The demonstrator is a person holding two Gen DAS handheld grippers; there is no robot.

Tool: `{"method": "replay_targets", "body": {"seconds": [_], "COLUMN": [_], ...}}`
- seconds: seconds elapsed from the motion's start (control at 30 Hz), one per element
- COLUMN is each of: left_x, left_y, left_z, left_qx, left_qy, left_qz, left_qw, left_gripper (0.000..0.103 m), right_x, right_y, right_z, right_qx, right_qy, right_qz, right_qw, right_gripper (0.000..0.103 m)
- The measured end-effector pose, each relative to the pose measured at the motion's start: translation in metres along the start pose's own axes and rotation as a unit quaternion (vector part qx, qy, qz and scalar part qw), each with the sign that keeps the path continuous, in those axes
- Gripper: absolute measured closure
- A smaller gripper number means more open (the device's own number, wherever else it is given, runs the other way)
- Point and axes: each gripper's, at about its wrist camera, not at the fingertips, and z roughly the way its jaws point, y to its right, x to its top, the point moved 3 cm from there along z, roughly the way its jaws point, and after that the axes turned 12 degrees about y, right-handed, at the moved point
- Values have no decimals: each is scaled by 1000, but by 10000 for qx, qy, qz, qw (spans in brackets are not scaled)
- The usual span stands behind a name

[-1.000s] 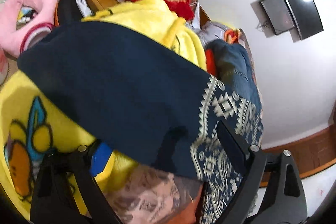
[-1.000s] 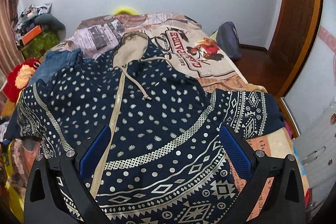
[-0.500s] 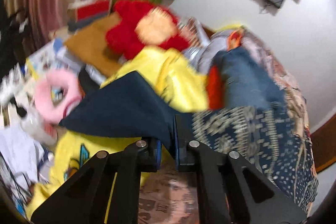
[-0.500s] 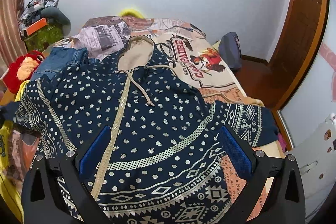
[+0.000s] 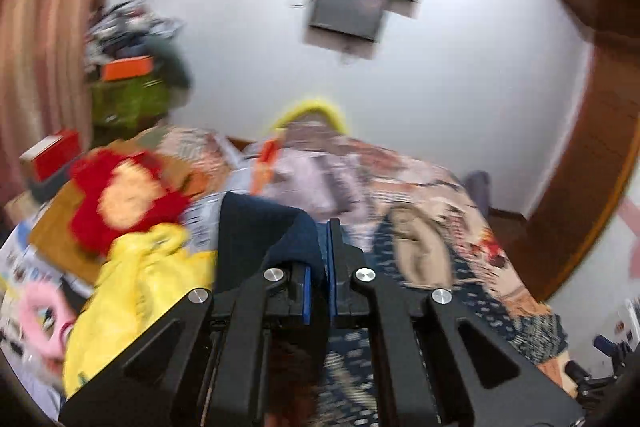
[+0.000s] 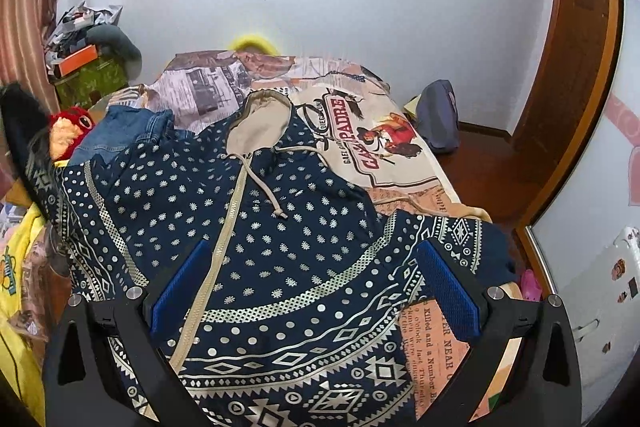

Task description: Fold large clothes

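Left gripper (image 5: 318, 259): I've closed it on the hoodie's left sleeve (image 5: 256, 239); its jaws were wide a second ago, and now dark cuff cloth sits pinched between the blue pads.
Sleeve: lifted off the bed's edge, showing at the far left of the right wrist view as a raised dark flap.
Hoodie (image 6: 280, 227): spread front-up on the bed (image 6: 400, 147), filling the centre of that view, hood toward the wall.
Right gripper (image 6: 312, 291): jaws wide apart over the hoodie's lower front, holding nothing.
Meaning: I judge the first fold has begun, carrying this sleeve across the chest.
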Motion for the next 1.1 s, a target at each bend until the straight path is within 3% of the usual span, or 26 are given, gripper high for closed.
{"method": "replay_targets", "body": {"seconds": [0.17,0.27,0.37,0.53,0.63,0.67,0.7,0.77,0.83,0.9,1.0,1.1], "left_x": [-22,-63,-121,-209,-237,-243,-245,-242,-229,-213,-177,-150], "left_y": [91,140,176,197,193,189,186,183,176,169,142,111], "left_z": [30,50,70,82,82,79,76,67,50,38,19,9], "left_qx": [-735,-1157,-1384,-1460,-1530,-1551,-1559,-1597,-1642,-1608,-1429,-1072], "left_qy": [-378,-905,-1637,-2675,-3103,-3247,-3279,-3195,-3039,-2858,-2455,-2136], "left_qz": [912,1530,2072,2463,2331,2219,2156,2109,2120,2089,1847,1636], "left_qw": [9924,9772,9545,9200,9088,9063,9065,9099,9142,9213,9408,9571], "left_gripper": [98,98,98,97,91,81,67,56,53,42,32,30], "right_x": [-5,-8,-14,-25,-31,-32,-34,-34,-32,-28,-16,0], "right_y": [10,17,24,33,35,35,35,34,31,25,12,-7], "right_z": [1,2,5,10,12,12,12,13,14,15,15,15], "right_qx": [-14,-18,-29,-58,-64,-70,-73,-47,-2,40,104,240], "right_qy": [-1,-60,-134,-308,-426,-457,-481,-519,-535,-522,-417,-265], "right_qz": [16,40,36,-15,-109,-150,-191,-260,-311,-365,-497,-650], "right_qw": [10000,10000,9999,9995,9990,9988,9986,9983,9981,9980,9978,9972], "right_gripper": [1,1,1,1,1,1,1,1,1,1,1,1]}}
